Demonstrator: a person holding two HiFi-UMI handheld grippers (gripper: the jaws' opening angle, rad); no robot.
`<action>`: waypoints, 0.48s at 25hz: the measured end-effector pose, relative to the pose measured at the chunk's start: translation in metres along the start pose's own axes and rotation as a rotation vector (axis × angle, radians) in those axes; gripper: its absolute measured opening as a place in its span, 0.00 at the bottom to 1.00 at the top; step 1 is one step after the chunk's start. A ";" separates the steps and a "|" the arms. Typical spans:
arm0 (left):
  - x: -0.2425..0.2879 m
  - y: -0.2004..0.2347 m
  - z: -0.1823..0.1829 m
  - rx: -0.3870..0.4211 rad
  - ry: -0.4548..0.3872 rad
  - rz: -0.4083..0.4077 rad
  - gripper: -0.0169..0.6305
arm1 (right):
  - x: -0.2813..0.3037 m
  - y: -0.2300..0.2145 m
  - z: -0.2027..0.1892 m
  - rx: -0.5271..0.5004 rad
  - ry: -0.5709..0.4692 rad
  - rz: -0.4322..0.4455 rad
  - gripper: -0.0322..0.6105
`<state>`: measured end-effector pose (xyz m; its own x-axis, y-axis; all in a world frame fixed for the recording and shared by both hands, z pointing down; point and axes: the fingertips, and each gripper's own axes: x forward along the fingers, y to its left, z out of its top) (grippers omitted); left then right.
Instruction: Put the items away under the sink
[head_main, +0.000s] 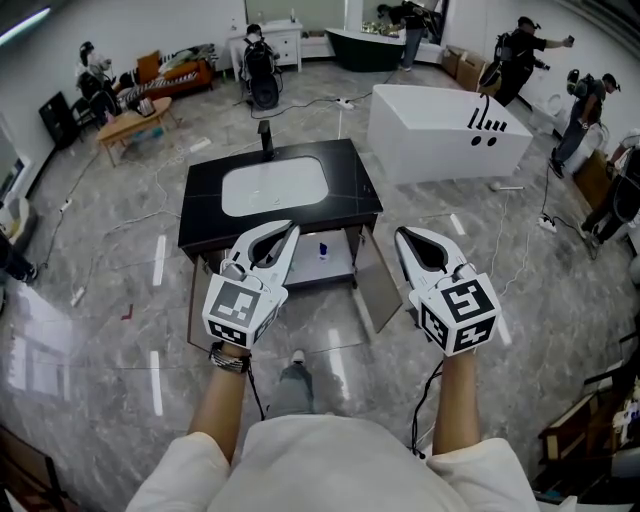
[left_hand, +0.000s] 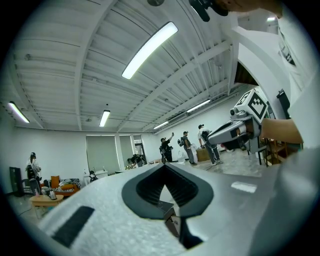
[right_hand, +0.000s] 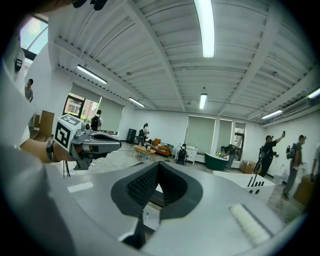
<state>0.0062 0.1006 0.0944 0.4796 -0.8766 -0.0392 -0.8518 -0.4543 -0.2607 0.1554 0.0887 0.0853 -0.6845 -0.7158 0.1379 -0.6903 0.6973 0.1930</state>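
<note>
The small white bottle with blue on it (head_main: 323, 250) stands on the pale shelf (head_main: 335, 266) under the sink. This is the open space below the black-topped bench (head_main: 355, 190), which holds a white rectangular basin (head_main: 274, 186). The bottle is too small to read further. A black tap (head_main: 266, 140) rises at the far edge of the basin. Both cabinet doors are swung outward, the left grey door (head_main: 194, 305) and the right grey door (head_main: 379, 292).

Just in front of the bench, above the glossy grey marble floor (head_main: 100, 340), the person holds both tools side by side and apart. The left tool (head_main: 291, 229) (left_hand: 163, 165) has its jaws brought fully together at the tips, with nothing between them. The right tool (head_main: 401, 235) (right_hand: 157, 163) is likewise closed and empty. Neither touches the bench or the bottle.

To the right beyond the bench stands a white rectangular bathtub (head_main: 450, 130). A dark green bathtub (head_main: 365, 48) is at the far wall, and a low wooden table (head_main: 130, 122) is to the far left. Several people stand around the room's edges.
</note>
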 end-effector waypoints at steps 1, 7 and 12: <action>-0.001 -0.001 0.000 0.000 0.001 -0.001 0.03 | -0.001 0.001 0.000 -0.002 0.000 0.002 0.06; -0.001 -0.006 0.001 0.004 0.003 -0.006 0.03 | -0.003 0.000 -0.002 -0.003 0.000 0.013 0.06; -0.004 -0.014 0.003 0.001 0.011 -0.007 0.03 | -0.010 0.001 -0.002 -0.006 0.005 0.020 0.06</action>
<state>0.0165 0.1108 0.0953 0.4829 -0.8753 -0.0263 -0.8482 -0.4601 -0.2623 0.1623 0.0964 0.0862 -0.6970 -0.7020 0.1464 -0.6753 0.7112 0.1956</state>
